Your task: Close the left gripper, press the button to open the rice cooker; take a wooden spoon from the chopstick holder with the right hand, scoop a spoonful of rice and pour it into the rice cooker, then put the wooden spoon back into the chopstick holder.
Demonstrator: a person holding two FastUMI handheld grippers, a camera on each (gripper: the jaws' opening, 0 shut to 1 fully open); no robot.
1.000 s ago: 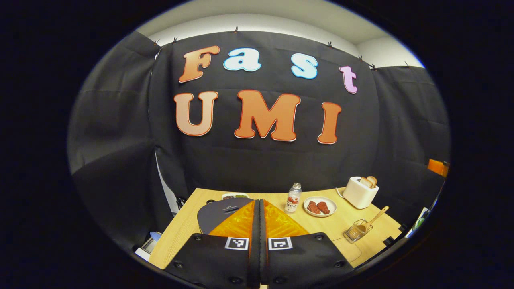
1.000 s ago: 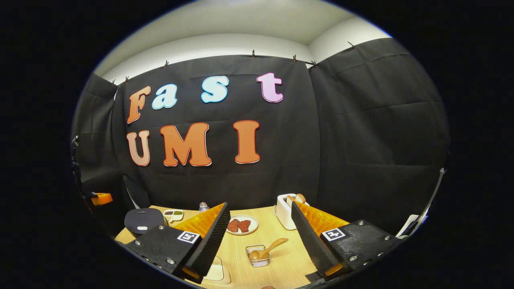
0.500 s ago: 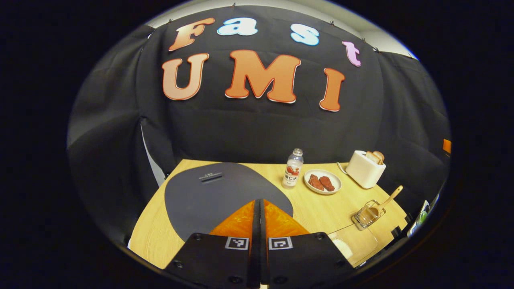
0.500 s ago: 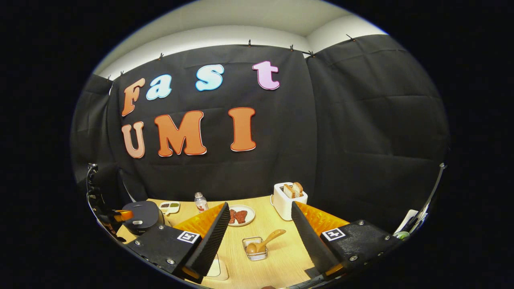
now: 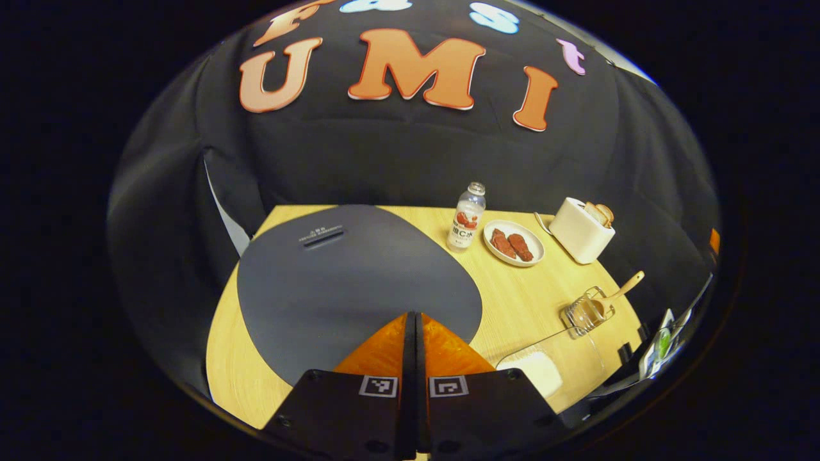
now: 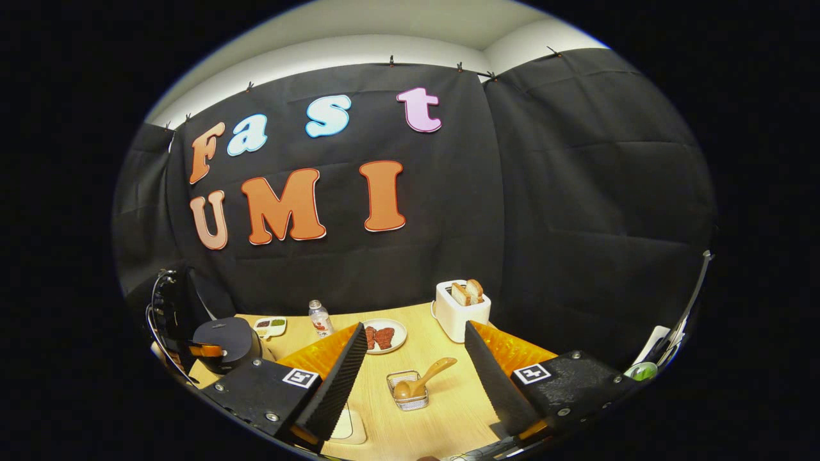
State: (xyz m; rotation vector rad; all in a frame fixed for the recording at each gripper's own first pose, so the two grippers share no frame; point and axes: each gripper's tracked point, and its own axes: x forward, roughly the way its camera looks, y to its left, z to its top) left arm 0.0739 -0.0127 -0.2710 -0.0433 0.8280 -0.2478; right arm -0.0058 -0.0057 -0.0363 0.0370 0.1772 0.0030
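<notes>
The dark grey rice cooker (image 5: 359,275) stands with its lid down, right under my left gripper (image 5: 410,317), whose fingers are shut with nothing between them and point at the lid's near edge. In the right gripper view the cooker (image 6: 225,339) sits at the far left with the left gripper (image 6: 204,351) at its front; whether they touch I cannot tell. The wooden spoon (image 6: 428,376) leans in the wire chopstick holder (image 6: 409,396), straight ahead of my open right gripper (image 6: 415,328). A clear container of rice (image 5: 544,370) lies near the table's front edge.
On the wooden table (image 6: 448,416) stand a white toaster (image 6: 462,307) with bread, a plate of meat (image 6: 383,336), a small bottle (image 6: 318,318) and a little divided dish (image 6: 269,326). Black cloth walls close the back and sides.
My left gripper, still shut, has dropped and tipped down toward the cooker lid, which now looms much larger. The right gripper has stayed open and barely shifted.
</notes>
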